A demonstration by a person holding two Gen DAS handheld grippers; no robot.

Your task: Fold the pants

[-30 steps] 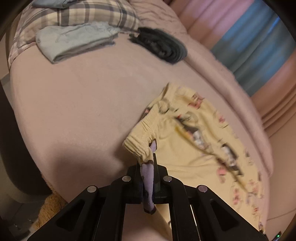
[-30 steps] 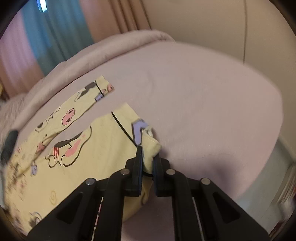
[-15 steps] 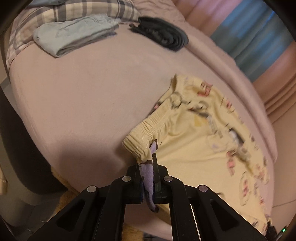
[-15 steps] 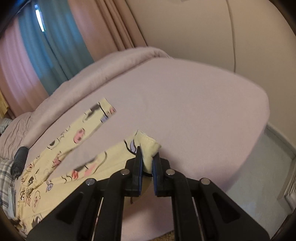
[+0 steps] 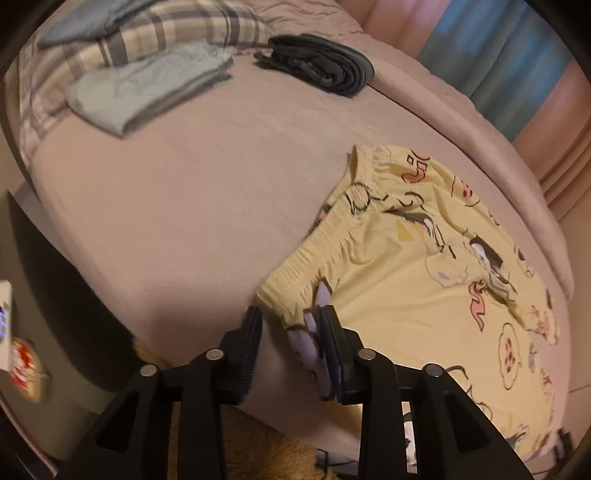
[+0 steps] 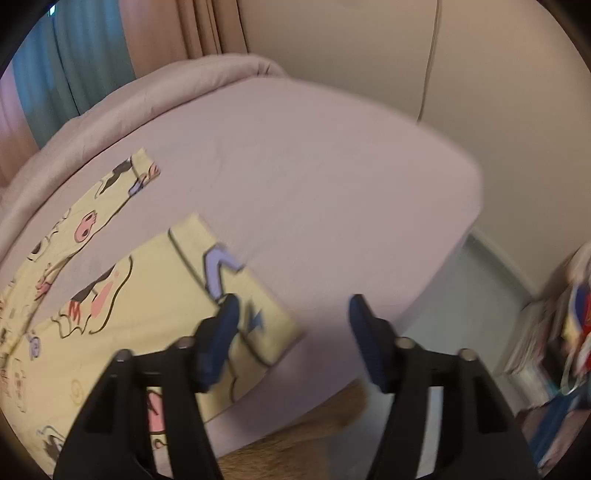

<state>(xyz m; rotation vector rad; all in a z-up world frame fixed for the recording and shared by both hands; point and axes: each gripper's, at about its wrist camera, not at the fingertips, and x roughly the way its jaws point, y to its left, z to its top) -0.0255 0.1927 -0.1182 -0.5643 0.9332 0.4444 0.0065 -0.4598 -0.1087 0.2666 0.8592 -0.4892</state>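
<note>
**Pajama pants laid out flat, both grippers letting go**

In the left wrist view, the left gripper is standing with its jaws apart, having just been opening. The near corner of the elastic waistband is lying between the jaws, resting against the right finger but no longer pinched. The yellow cartoon-print pajama pants are spreading flat across the pink bed sheet toward the right. Beyond them, a folded light-blue garment and a folded dark garment are sitting near a plaid pillow.

In the right wrist view, the right gripper is standing wide apart, its jaws having just been opening. The near leg cuff is lying on the sheet under the left finger, released; the other leg cuff is lying apart, farther back.

Judging from this, the pants are only spread out so far. No fold is showing yet, so bringing one leg over the other and then doubling the length is probably all still ahead.
</note>
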